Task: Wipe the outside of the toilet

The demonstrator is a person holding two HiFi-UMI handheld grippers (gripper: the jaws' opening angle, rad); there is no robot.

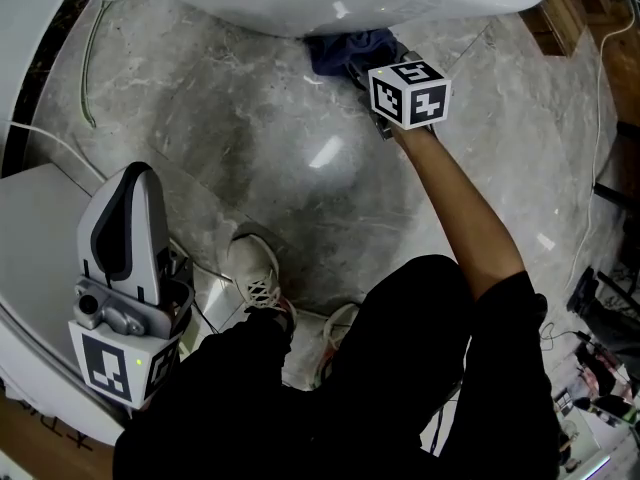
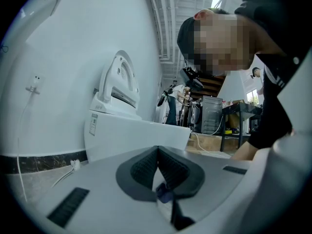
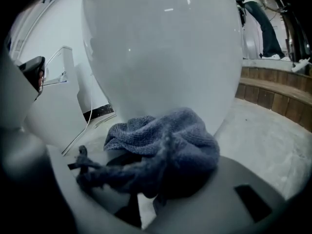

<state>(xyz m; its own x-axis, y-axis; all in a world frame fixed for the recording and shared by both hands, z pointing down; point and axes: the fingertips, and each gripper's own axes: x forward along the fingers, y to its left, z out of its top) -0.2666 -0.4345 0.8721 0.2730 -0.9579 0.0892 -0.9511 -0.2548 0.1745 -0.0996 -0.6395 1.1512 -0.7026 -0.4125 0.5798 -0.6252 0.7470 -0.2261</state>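
Right gripper view: your right gripper (image 3: 146, 191) pinches a rumpled blue cloth (image 3: 168, 143) against the glossy white toilet (image 3: 161, 57).
Your left gripper (image 2: 158, 152) is closed, empty.

This looks like a big work hall. A white toilet (image 3: 161, 57) stands on an open gray stone floor (image 1: 280, 138). Around it are a dark work table (image 2: 239, 112) with stuff on it, loose wires (image 1: 600, 118), a wooden step (image 3: 273, 96) and a high roof (image 2: 190, 4).
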